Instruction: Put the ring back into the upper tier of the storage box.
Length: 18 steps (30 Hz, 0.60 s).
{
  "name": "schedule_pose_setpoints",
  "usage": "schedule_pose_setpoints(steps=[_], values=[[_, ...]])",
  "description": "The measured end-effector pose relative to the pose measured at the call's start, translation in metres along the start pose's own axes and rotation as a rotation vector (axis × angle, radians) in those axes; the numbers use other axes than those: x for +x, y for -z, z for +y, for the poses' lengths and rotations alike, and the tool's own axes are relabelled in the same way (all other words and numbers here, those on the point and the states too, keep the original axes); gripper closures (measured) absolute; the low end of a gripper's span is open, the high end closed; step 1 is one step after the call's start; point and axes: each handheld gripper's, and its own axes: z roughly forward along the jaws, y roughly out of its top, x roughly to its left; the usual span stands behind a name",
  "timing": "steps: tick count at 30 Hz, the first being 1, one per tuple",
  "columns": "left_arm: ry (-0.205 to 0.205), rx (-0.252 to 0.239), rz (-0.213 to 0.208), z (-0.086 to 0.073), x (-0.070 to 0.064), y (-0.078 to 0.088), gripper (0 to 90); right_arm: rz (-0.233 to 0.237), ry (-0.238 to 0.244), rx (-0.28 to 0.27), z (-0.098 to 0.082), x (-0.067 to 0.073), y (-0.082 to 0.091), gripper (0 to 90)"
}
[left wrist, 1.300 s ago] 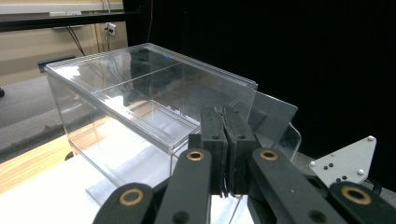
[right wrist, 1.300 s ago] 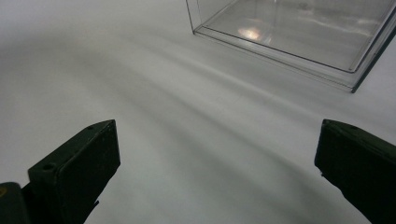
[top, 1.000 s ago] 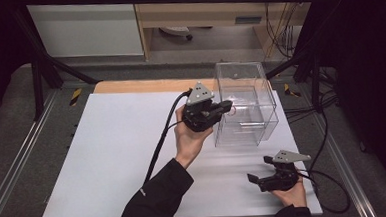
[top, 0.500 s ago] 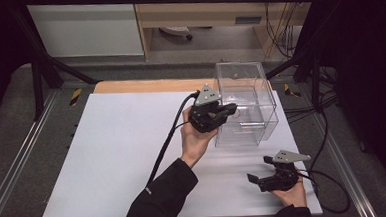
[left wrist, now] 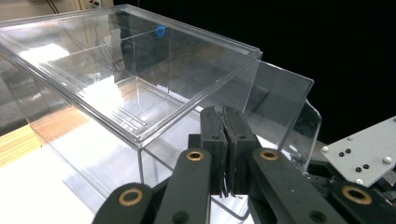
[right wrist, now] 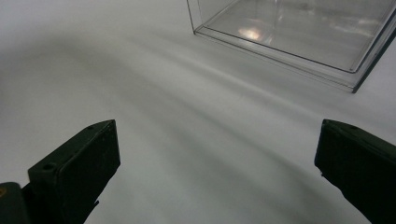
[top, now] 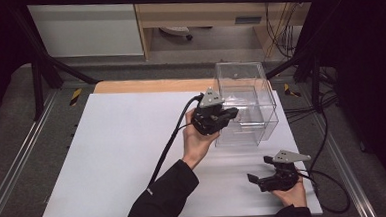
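The high view looks down on the table (top: 108,158); both gripper views sit close, sharing the clear box (top: 246,103)

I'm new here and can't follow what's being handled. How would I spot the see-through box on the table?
Start at the white table and look to its far right part, ahead of the person's hands. There stands the clear plastic box, with the left gripper right at its near left wall. It is the one transparent thing on the table; the grippers near it are black.
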Motion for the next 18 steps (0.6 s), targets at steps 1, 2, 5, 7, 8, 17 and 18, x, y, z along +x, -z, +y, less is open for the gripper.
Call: schedule_pose_setpoints(steps=[1, 2, 5, 7, 8, 17, 18], values=[[0.003, 0.004, -0.001, 0.000, 0.000, 0.000, 87.5, 0.000, 0.000, 0.000, 0.000, 0.000, 0.000, 0.5], [0.002, 0.006, -0.001, 0.000, 0.000, -0.001, 87.5, 0.000, 0.000, 0.000, 0.000, 0.000, 0.000, 0.5], [0.003, 0.013, -0.005, -0.001, 0.001, -0.001, 87.2, 0.000, 0.000, 0.000, 0.000, 0.000, 0.000, 0.5], [0.006, 0.016, -0.013, -0.001, 0.001, -0.002, 86.8, 0.000, -0.001, 0.000, 0.000, 0.000, 0.000, 0.5], [0.005, 0.016, -0.013, -0.001, 0.001, -0.001, 86.4, 0.001, -0.001, 0.000, 0.000, 0.000, 0.000, 0.5], [-0.013, 0.000, -0.012, 0.003, 0.001, 0.009, 78.7, 0.000, 0.000, 0.000, 0.000, 0.000, 0.000, 0.5], [-0.016, -0.001, -0.009, 0.003, 0.001, 0.011, 77.3, 0.000, 0.000, 0.000, 0.000, 0.000, 0.000, 0.5]])
